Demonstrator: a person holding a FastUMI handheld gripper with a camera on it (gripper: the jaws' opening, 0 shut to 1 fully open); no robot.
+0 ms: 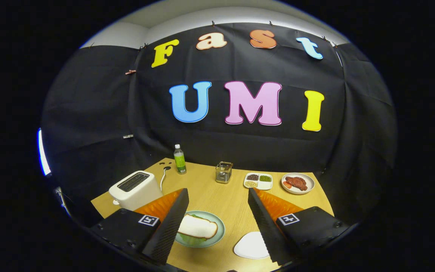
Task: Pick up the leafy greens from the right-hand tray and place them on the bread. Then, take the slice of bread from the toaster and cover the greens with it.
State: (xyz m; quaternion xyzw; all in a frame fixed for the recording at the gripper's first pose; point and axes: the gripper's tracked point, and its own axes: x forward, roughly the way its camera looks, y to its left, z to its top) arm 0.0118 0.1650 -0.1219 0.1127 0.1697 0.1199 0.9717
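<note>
I see the slice of bread (198,226) lying on the green plate (219,226), with the leafy greens (190,240) peeking out from under its near edge, so the greens sit covered. The plate rests on the counter (225,200) just beside my left finger, partly hidden behind it. My gripper (217,196) hangs above the counter with its 2 fingers spread wide apart and nothing held between them. Near the right finger lies an empty white tray (250,245), its far side tucked behind that finger. Beyond the left finger stands the white toaster (135,189), its cord trailing toward the back of the counter. Farther back I make out a green-labelled bottle (179,159), a small metal holder (224,172) near the middle, a white divided dish (258,181) with 3 kinds of grains or beans, and just beside it a round plate of meat (298,183).
</note>
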